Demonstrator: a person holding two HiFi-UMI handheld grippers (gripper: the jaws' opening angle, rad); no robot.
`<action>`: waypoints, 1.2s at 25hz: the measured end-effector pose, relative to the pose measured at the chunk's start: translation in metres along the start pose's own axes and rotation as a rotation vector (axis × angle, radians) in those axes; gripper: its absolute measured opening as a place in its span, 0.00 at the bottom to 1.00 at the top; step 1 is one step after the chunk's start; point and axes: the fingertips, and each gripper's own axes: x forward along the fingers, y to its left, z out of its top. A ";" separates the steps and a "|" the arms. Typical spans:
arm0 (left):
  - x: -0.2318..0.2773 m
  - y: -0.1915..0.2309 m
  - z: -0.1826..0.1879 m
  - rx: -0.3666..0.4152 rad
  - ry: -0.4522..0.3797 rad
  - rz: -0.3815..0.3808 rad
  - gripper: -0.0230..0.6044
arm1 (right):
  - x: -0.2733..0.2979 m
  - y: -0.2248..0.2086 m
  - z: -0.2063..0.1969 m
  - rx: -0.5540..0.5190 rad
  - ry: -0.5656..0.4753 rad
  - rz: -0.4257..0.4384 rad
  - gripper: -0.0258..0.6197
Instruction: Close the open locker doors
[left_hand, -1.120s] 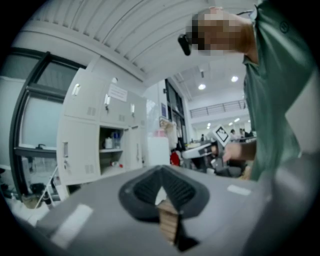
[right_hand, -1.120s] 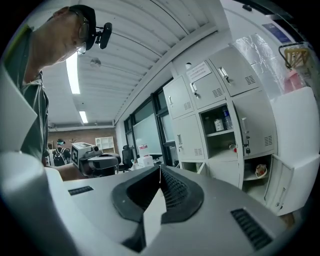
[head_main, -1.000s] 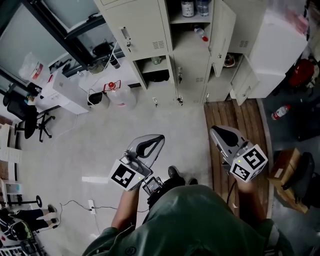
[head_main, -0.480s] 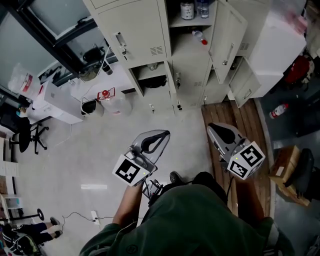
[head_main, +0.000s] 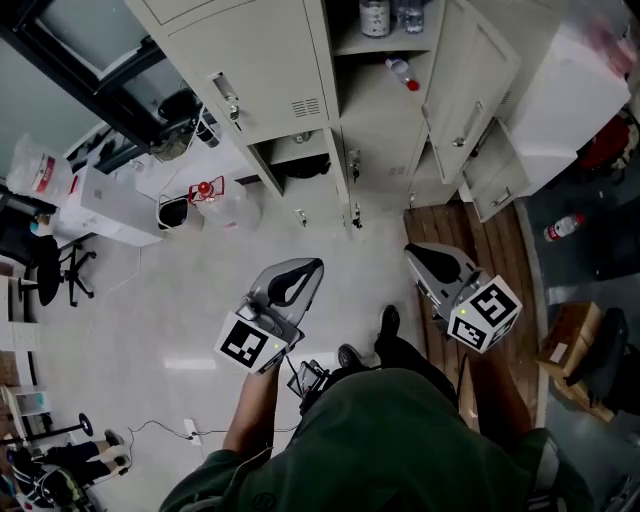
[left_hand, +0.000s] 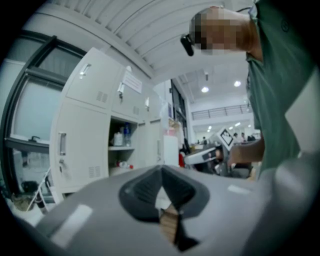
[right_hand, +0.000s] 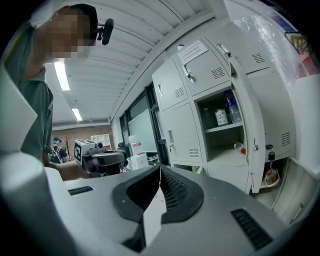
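Note:
In the head view a bank of beige lockers (head_main: 270, 60) stands ahead. An upper door (head_main: 470, 90) hangs open to the right of a shelf with bottles (head_main: 390, 15). A lower door (head_main: 495, 170) is open too, and a lower left compartment (head_main: 300, 160) shows dark contents. My left gripper (head_main: 315, 265) and right gripper (head_main: 410, 250) are held over the floor, short of the lockers, both shut and empty. The left gripper view shows its closed tips (left_hand: 161, 167) and the open shelf (left_hand: 122, 140). The right gripper view shows its closed tips (right_hand: 160, 170) and the open door (right_hand: 245, 115).
A water jug (head_main: 225, 200) and a bin stand left of the lockers. A wooden pallet (head_main: 480, 240) lies at the right, with a white cabinet (head_main: 560, 90), a bottle on the floor (head_main: 562, 228) and a cardboard box (head_main: 565, 330) beyond it. An office chair (head_main: 50, 270) is far left.
The person has stepped toward the lockers, which now sit closer and larger. Both grippers have moved forward with the body and stayed shut.

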 end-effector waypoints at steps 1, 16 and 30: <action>0.006 0.004 0.002 -0.001 -0.006 0.007 0.04 | 0.005 -0.008 0.002 -0.006 0.003 0.009 0.05; 0.065 0.062 -0.026 -0.009 0.059 0.230 0.04 | 0.065 -0.096 -0.016 -0.026 0.059 0.169 0.05; 0.071 0.100 -0.088 -0.073 0.115 0.252 0.04 | 0.137 -0.104 -0.089 -0.032 0.111 0.301 0.05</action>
